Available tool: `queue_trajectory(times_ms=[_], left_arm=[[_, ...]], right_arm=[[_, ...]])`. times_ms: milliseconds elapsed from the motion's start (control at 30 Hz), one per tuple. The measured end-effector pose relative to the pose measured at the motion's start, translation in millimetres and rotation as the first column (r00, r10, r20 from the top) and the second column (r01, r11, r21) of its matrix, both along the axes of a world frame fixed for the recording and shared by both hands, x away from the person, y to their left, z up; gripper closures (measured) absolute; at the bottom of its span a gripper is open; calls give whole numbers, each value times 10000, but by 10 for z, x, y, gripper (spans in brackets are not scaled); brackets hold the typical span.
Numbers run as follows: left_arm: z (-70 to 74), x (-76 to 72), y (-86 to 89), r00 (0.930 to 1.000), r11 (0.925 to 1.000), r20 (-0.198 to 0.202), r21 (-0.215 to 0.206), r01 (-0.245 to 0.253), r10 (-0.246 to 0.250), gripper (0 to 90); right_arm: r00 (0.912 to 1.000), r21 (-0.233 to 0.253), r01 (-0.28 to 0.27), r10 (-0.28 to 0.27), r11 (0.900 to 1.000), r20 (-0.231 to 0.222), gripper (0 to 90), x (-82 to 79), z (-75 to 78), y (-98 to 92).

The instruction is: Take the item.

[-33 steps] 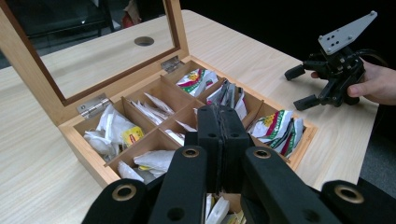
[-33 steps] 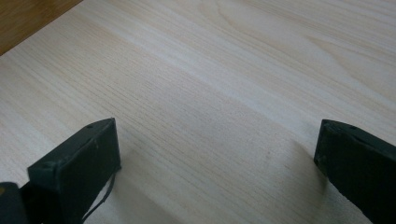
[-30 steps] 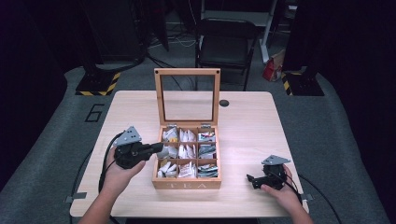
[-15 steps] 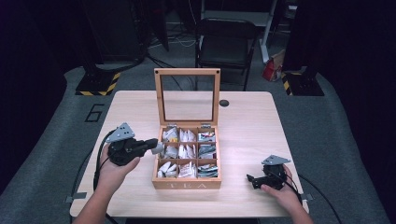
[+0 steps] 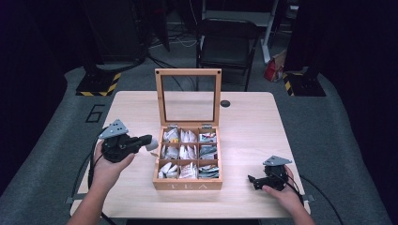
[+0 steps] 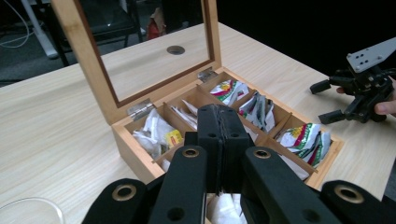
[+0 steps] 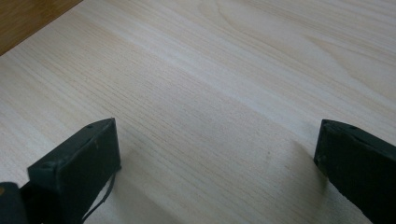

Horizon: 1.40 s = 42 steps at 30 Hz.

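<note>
— Left claw (image 5: 149, 139)?
— Pressed shut, jaws flat together, pinching a white sachet (image 5: 152, 146). Hangs just left of the tea box (image 5: 187, 185), level with its back row, tips aimed at the box's left wall.
— And the hand behind it?
— Left hand (image 5: 110, 161) wrapped round the grip from below, forearm running up from the near edge of the worktop (image 5: 244, 117), wrist bent so the claw points sideways toward the box. Held off the wood, not resting on it.
— Sachet inside the box or out?
— Out, just beyond the left wall. Seen from the left gripper view, dangles under the closed jaws, white paper bunched below them (image 6: 224, 207).
— Box itself?
— Sits mid-worktop, lid (image 5: 159, 98) standing upright at the back, compartments packed with sachets.
— Right claw (image 5: 252, 182)?
— Wide open, gripping nothing. Lies well to the right of the box, near its front corner, tips turned toward the box. Shows bare wood between the jaws in the right gripper view.
— Right hand (image 5: 281, 190)?
— Low beside the box's right, cupping the grip from behind, wrist near the worktop's front edge.
</note>
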<state>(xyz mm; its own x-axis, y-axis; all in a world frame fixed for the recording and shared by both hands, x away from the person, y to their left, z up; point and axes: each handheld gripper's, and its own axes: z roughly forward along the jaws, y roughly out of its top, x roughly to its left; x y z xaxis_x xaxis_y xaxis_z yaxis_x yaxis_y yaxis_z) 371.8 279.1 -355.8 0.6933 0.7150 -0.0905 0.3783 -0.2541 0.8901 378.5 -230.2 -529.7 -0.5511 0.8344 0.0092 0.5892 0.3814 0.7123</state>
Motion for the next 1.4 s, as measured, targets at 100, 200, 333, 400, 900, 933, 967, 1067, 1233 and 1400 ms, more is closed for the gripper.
queue_trajectory(times_ms=[100,200,333,400,900,933,967,1067,1233,1400], left_arm=[[6,18,46,9999,9999,-68,57,-106,106,895],[7,36,91,9996,9996,-69,58,-281,282,895],[10,56,152,9990,9990,-87,56,-434,435,895],[5,65,172,9986,9986,-95,48,-524,525,895],[9,124,293,9959,9960,-127,27,-896,896,895],[7,130,297,9953,9954,-105,-22,-958,958,895],[10,134,306,9953,9953,-89,-2,-968,968,895],[24,140,329,9948,9948,-98,-12,-1017,1017,895],[39,163,367,9929,9929,-50,-19,-1186,1186,895],[64,188,425,9902,9902,-26,-60,-1398,1398,895]], right_arm=[[10000,-21,16,-16,10000,15,0,1,-1,0],[10000,-26,18,-18,10000,11,0,1,0,0],[10000,-22,7,-7,10000,12,0,1,0,-1],[10000,4,19,-19,10000,10,0,0,-1,1],[10000,-13,32,-32,10000,17,0,1,-1,1],[10000,-25,1,-1,10000,11,0,1,0,-1],[10000,2,0,0,10000,4,0,0,0,0],[10000,-33,4,-4,10000,15,0,1,-1,-2],[10000,2,5,-5,10000,6,0,0,0,0],[10000,-27,1,-1,10000,15,0,1,-1,-1]])
